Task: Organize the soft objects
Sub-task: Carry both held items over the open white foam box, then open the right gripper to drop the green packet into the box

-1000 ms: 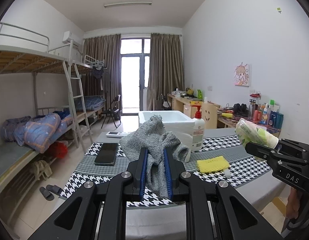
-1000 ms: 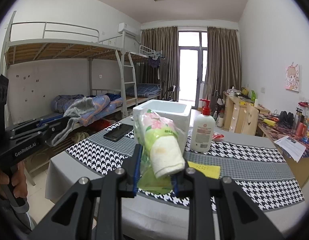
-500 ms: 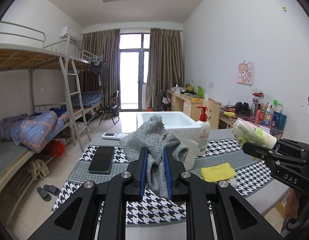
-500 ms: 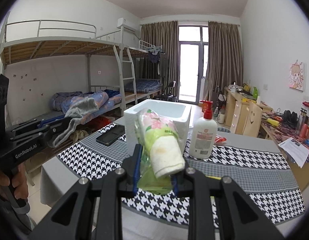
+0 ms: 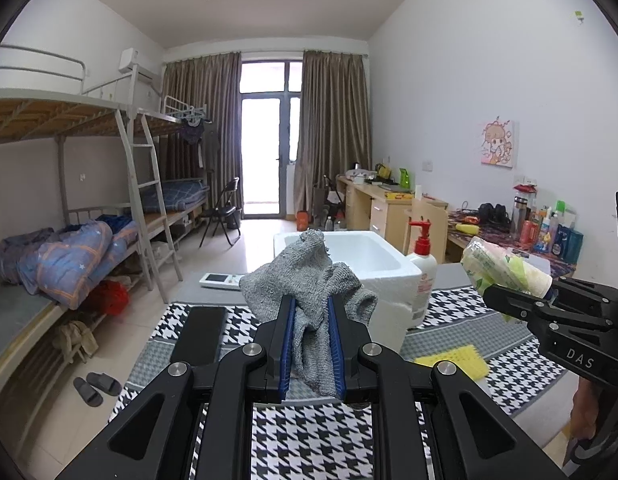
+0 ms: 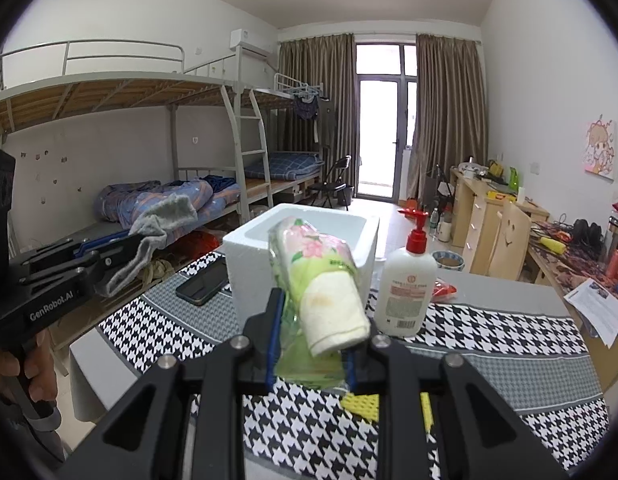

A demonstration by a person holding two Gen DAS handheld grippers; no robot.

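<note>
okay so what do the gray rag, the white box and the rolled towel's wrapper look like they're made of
Gray rag, in the left claw: knitted or terry-like cloth, matte, with a nubby looped surface and limp folds.
White box: probably foam, given its thick matte walls and grainy edges.
Wrapper on the rolled towel, in the right claw: thin clear plastic film, glossy and crinkled, printed green and pink.

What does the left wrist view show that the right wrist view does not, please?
Only the left wrist view shows the remote control and the slippers on the floor. Only the right wrist view shows the printed sheet at the table's edge. Both show the grey cloth in the left gripper, the wrapped towel roll in the right gripper, the foam box, lotion bottle and phone.
</note>
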